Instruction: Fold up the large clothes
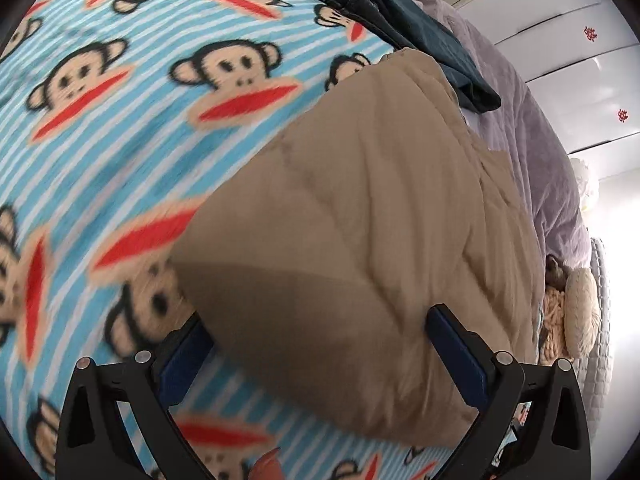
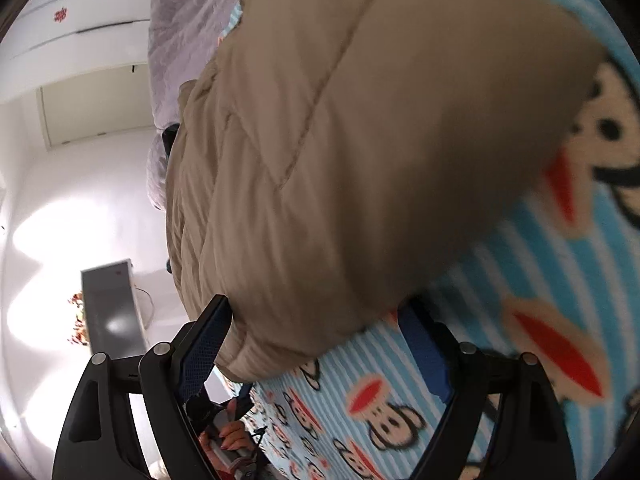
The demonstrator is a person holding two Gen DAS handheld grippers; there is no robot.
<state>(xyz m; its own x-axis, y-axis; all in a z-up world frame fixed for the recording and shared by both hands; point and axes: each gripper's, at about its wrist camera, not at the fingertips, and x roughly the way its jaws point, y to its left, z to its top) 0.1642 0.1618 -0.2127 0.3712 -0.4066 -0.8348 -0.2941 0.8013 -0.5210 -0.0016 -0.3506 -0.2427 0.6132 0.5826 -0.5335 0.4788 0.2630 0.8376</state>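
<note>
A big tan puffy jacket (image 1: 360, 216) lies folded on a bed, on top of a blue striped blanket with monkey faces (image 1: 120, 128). The left tongs (image 1: 316, 328) are wide open. Their two blue pads (image 1: 460, 352) stand on each side of the near end of the jacket, and I cannot tell if they touch it. The right tongs (image 2: 316, 320) are wide open too. One blue pad (image 2: 208, 344) sits just beside the near edge of the jacket (image 2: 340, 140), and the other pad is over the monkey blanket (image 2: 520, 272) with the jacket's edge in front of its tip. The jacket does not look pinched by either pair. Past the jacket in the left view, dark blue jeans (image 1: 400, 20) lie on the blanket near the far side of the bed. A soft grey cover (image 1: 532, 120) lies beside them. White cupboard doors (image 1: 560, 40) with small red stickers stand behind the bed. In the right view, a hand (image 2: 228, 438) shows low down between the tongs, holding something grey. A grey box (image 2: 112, 304) stands on the shiny white floor.
</note>
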